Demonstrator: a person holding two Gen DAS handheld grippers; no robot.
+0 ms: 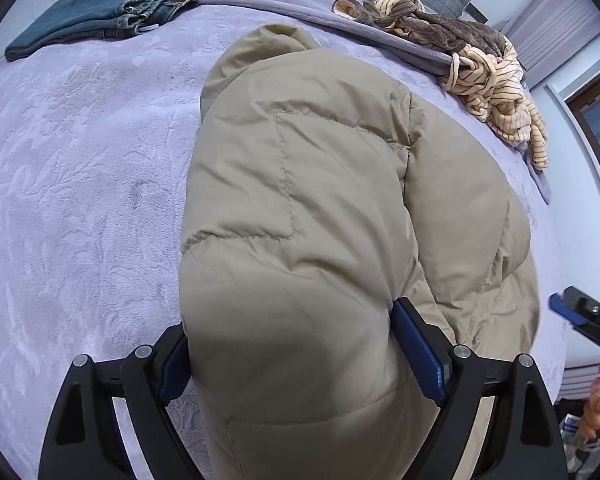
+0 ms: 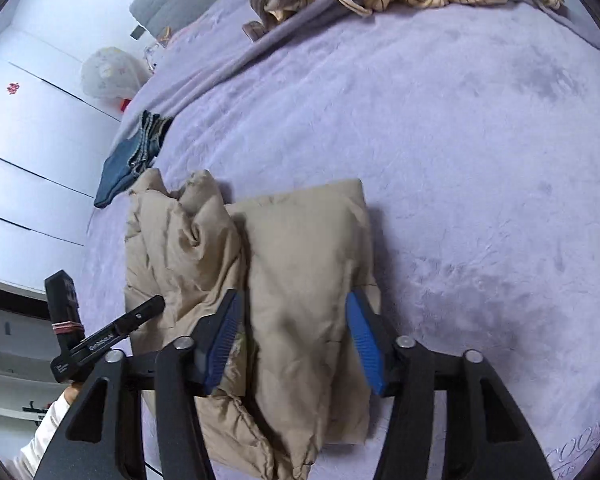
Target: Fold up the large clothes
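My left tongs (image 1: 289, 354) stand wide around the puffy tan jacket (image 1: 340, 208); right tongs (image 2: 295, 338), narrower, straddle its folded panel; I'd press air out evenly before creasing.

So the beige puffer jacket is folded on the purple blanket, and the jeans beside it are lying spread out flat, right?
Not quite: the jeans are folded into a neat stack, not spread flat, as the left wrist view shows. The beige puffer jacket does lie folded on the purple blanket.
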